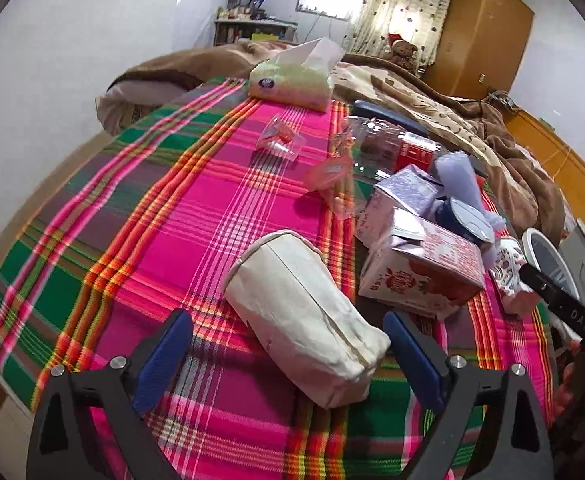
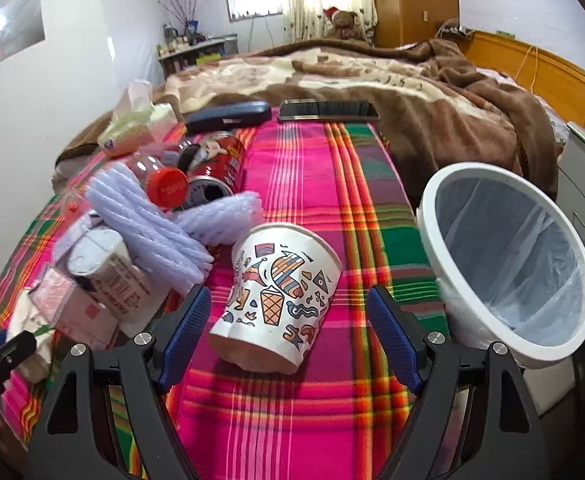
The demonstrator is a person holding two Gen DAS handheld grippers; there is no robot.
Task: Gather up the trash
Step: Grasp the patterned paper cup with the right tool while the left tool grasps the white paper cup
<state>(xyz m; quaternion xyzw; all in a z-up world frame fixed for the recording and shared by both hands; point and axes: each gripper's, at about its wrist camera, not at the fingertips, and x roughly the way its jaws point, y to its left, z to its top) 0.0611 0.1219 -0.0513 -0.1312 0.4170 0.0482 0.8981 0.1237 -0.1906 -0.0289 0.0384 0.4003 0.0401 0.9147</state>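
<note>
in the left wrist view, the left gripper has its blue-padded jaws spread wide, one either side of the near end of a crumpled cream paper bag that lies on its side on the pink, green and orange plaid cloth; the pads are not pressing on the bag, so nothing is gripped. beyond it, at the far edge of the cloth, sits a pale green soft tissue pack, with a small clear plastic wrapper with red print nearer the middle. to the right is a heap of litter: a pink and white juice carton with a red apple picture, a second lilac carton behind it, and a twisted lavender foam sleeve against them. in the right wrist view the same lavender foam lies at the left, touching a crushed clear bottle with a red cap and a red drink can lying on its side. the right gripper is likewise wide open, its pads standing just clear of both sides of a tipped-over white paper cup with colourful cartoon shapes, its mouth facing away. just right of the cup, at the cloth's edge, a white round waste bin with a clear liner tilts toward the camera. a dark phone lies at the far edge, by the brown blanket.
</note>
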